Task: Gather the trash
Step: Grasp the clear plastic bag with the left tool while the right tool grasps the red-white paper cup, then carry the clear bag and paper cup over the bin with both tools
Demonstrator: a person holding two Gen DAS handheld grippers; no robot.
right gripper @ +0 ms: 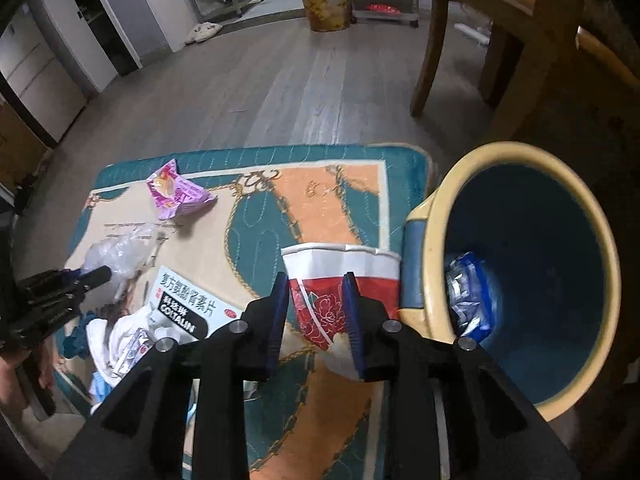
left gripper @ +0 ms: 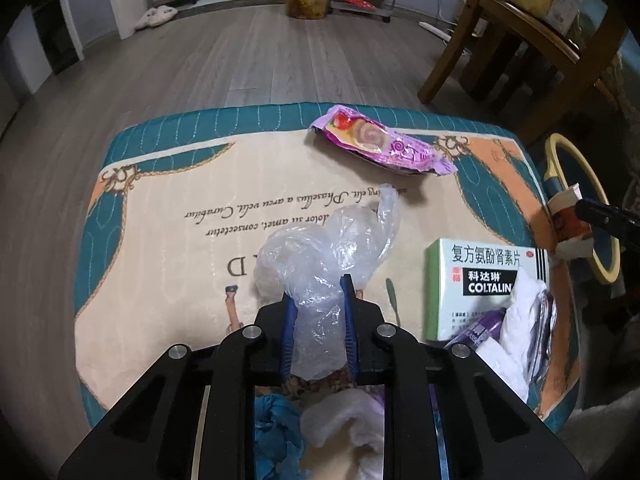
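Right-wrist view shows the right gripper [right gripper: 316,312] clamped on a flattened paper cup [right gripper: 340,280], red-flowered with a white rim, held just beside the blue wastebasket [right gripper: 428,216], probably so the cup can go over the cream rim next. The wastebasket lies tilted with its mouth toward the camera and a blue-and-silver wrapper [right gripper: 468,296] already inside. Its rim is the one edge to get past; the mouth looks wide, with room above.

In the left-wrist view, the left gripper [left gripper: 320,312] is pinched on a crumpled clear plastic bag [left gripper: 320,256], well to the wastebasket's left over the printed mat [left gripper: 160,240]. Still on the mat are a purple snack wrapper [left gripper: 380,146] on the far side, and a Coltalin medicine box [left gripper: 472,272] between bag and wastebasket, beside white tissue [left gripper: 520,320].
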